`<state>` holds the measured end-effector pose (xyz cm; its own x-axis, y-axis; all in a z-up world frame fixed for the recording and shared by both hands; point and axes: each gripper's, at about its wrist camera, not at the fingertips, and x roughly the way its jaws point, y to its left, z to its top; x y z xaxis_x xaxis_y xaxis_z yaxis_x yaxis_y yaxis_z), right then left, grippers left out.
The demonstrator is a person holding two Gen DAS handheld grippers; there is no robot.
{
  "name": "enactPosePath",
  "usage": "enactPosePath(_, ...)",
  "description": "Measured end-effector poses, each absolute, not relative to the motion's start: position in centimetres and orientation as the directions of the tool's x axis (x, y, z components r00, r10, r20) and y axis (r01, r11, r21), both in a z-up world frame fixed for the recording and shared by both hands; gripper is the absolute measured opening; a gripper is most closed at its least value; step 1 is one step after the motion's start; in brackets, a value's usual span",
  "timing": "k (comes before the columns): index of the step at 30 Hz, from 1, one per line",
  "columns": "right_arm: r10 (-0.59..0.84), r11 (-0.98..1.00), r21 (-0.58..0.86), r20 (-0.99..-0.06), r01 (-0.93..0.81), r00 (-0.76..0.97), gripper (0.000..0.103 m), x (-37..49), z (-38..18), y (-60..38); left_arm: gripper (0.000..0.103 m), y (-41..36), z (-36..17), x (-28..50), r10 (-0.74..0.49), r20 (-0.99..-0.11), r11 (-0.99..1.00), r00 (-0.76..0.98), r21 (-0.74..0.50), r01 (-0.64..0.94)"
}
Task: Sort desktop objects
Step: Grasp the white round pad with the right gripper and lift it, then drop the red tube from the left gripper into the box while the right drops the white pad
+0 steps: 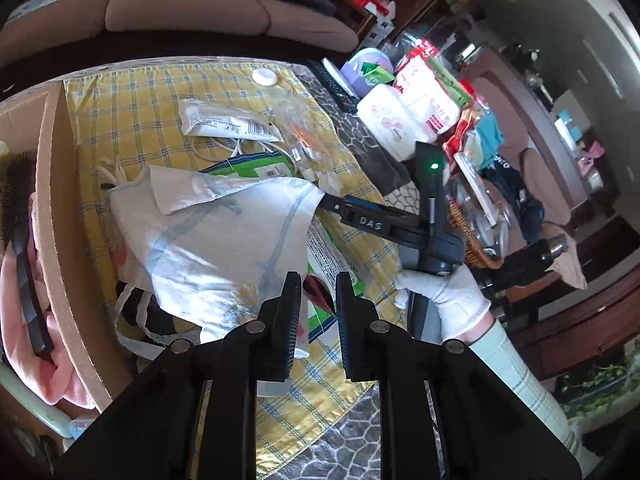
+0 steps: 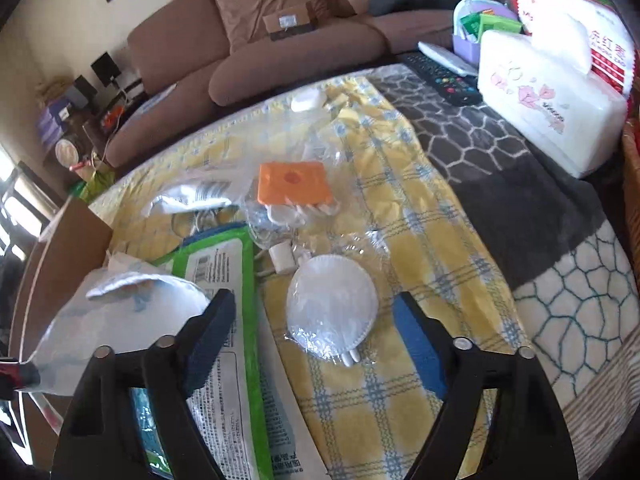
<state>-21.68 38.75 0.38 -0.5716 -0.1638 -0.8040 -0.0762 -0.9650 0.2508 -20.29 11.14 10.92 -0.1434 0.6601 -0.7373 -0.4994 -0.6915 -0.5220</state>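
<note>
The left gripper (image 1: 319, 278) is hanging nearest, its jaws standing almost together with a slim gap. A dark red scrap (image 1: 318, 290) is showing in that gap, but I cannot tell whether the pads are pinching it. Just beyond, a crumpled white bag (image 1: 224, 232) is lying over a green wipes pack (image 2: 224, 264) on the yellow checked cloth (image 2: 420, 240). To the right, a white-gloved hand (image 1: 448, 300) is gripping the right gripper (image 2: 314, 296), whose fingertips are reaching the bag's right corner. Its jaws are standing spread, pressing on nothing, and a round pack of cotton pads (image 2: 332, 308) is lying on the cloth below the gap.

To the left, a cardboard box (image 1: 56, 200) is holding a hairbrush (image 1: 20, 220) and a pink cloth (image 1: 60, 360). Farther on, a white charger plug (image 2: 282, 258), an orange case (image 2: 294, 182) and a white tube (image 1: 228, 122) are lying among clear wrappers. A small white lid (image 1: 264, 77) is sitting near the far edge. At far right a tissue box (image 2: 552, 116) and a remote (image 2: 444, 76) are resting on the grey mat, with a brown sofa (image 2: 280, 64) behind.
</note>
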Motion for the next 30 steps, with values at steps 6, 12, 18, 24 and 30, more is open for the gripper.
enactPosePath(6, -0.226, -0.949, 0.311, -0.79, -0.055, -0.569, 0.023, -20.3, 0.5, 38.3, 0.007, 11.3, 12.1, -20.2, 0.65, -0.742, -0.698, -0.164, -0.498, -0.515)
enactPosePath(12, -0.31, -0.93, 0.366, -0.737, 0.031, -0.6, 0.023, -16.3, 4.1, 37.6, 0.045, 12.6, 11.0, -19.6, 0.508, -0.825, -0.777, -0.246, -0.315, -0.545)
enactPosePath(18, -0.391, -0.87, 0.492, -0.669, 0.018, -0.632, 0.023, -11.2, 6.4, 37.4, 0.038, 17.7, 4.7, -20.7, 0.246, -0.951, -0.778, -0.186, -0.08, -0.623)
enactPosePath(24, -0.45, -0.815, 0.578, -0.595, 0.035, -0.666, 0.023, -7.6, 6.4, 36.3, 0.036, 19.0, 2.8, -22.3, 0.082, -0.983, -0.816, -0.161, 0.026, -0.577)
enactPosePath(30, -0.512, -0.766, 0.64, -0.546, 0.064, -0.663, 0.023, -8.1, 6.7, 35.6, 0.03, 17.9, 2.1, -23.3, 0.133, -0.988, -0.854, -0.081, -0.073, -0.515)
